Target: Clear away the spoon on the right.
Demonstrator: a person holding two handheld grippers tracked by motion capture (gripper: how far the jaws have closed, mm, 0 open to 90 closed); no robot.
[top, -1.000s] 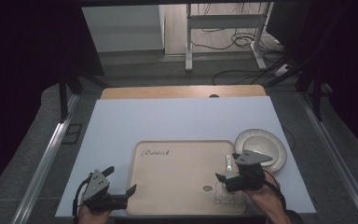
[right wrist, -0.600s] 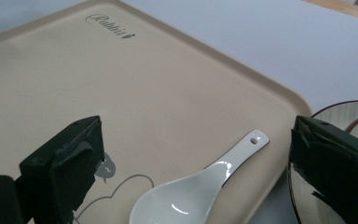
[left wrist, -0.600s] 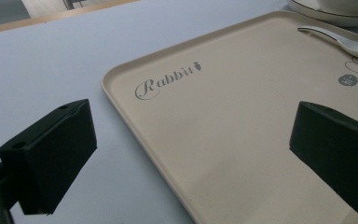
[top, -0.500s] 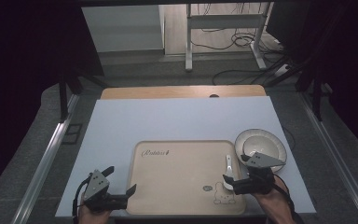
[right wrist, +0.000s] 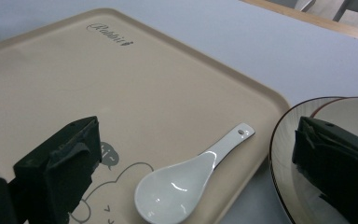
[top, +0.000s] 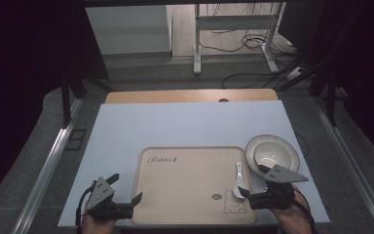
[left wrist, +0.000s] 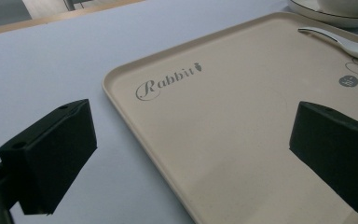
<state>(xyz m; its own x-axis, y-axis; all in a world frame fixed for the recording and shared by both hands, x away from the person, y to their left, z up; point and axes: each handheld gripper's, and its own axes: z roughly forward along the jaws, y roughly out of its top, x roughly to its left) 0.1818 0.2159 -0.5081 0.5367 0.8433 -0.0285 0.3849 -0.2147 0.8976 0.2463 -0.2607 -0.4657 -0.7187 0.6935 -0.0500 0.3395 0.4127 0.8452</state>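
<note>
1. My right hand-held gripper (right wrist: 193,172) is hovering wide open, gripping nothing, over the white spoon (right wrist: 191,179) lying on the tray (right wrist: 135,88), near its right edge.
2. A bowl (top: 269,155) on a plate (top: 287,146) is sitting just beside it.
3. My left hand-held gripper (left wrist: 191,158) is gaping wide at the tray's left edge.

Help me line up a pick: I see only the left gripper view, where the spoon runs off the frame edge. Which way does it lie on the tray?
Observer: The spoon lies near the right edge of the tray, scoop end toward the person and handle pointing away.
Operator: Is the right tool holding it?
Observer: No. The right tool is open beside the scoop end and grips nothing.
Operator: Is anything in the bowl?
Observer: From the high view, the bowl sits on the plate just right of the tray and looks empty.
</note>
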